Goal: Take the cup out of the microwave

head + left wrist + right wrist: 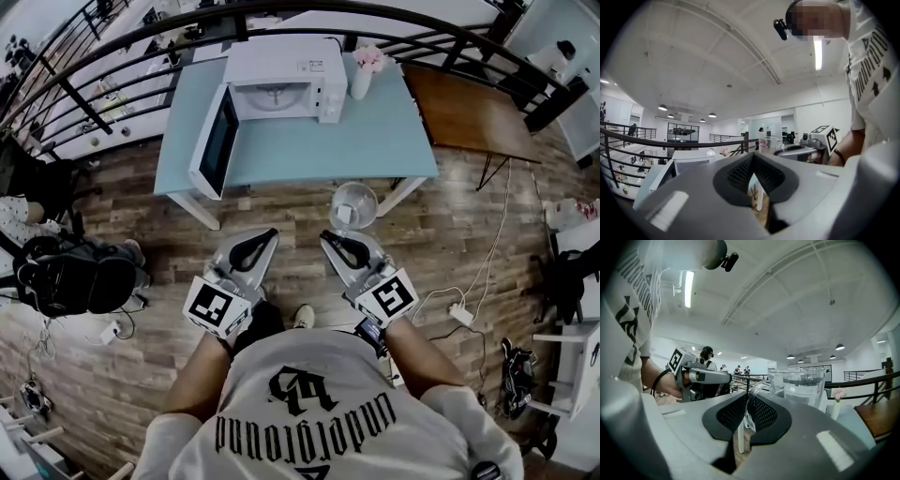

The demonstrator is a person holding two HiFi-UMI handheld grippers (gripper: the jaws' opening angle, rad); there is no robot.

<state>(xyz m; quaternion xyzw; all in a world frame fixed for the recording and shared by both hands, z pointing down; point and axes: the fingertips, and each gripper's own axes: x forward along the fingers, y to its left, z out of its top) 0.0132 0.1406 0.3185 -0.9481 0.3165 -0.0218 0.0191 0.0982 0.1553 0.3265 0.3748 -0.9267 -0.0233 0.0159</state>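
Note:
A clear glass cup [353, 204] hangs over the wooden floor in front of the table, and my right gripper [330, 237] is shut on its handle. In the right gripper view the thin glass handle [753, 391] sits pinched between the black pads [765, 412], with the cup body [802, 386] just beyond. My left gripper [269, 233] is beside it, shut with nothing between its pads [740, 172]. The white microwave [281, 82] stands at the back of the light blue table [319, 145]. Its door [214, 141] is swung wide open to the left.
A white vase of pink flowers [365, 71] stands right of the microwave. A brown table [466, 112] adjoins on the right, with a black railing [112, 52] behind. On the floor lie a black backpack [77, 277] at left and a power strip [460, 314] with cables at right.

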